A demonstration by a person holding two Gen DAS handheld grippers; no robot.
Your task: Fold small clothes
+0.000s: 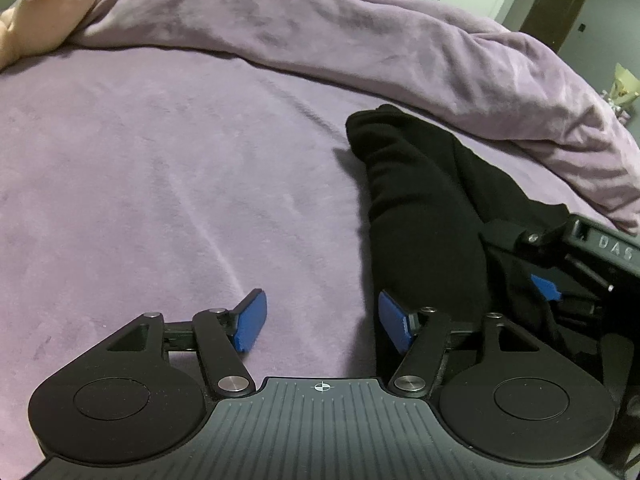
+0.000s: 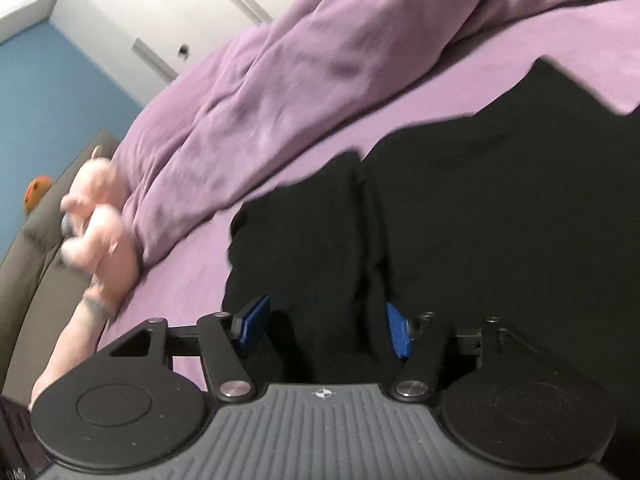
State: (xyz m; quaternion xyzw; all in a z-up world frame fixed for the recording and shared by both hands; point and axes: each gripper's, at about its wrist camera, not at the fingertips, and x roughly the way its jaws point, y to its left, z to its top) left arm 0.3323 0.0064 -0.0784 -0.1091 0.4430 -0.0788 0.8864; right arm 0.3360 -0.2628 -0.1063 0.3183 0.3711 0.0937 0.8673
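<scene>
A black garment lies crumpled on the purple bed, just in front of the bunched blanket along its far side. The left tongs hang released over bare sheet beside it. The right tongs stand released, straddling a fold of cloth without pinching. A pink plush toy sits at the bed's edge.

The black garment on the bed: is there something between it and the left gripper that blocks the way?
Nothing visible blocks it. The left gripper is open over bare purple sheet, and the black garment lies right beside its right finger. The right gripper is open over the same garment.
</scene>
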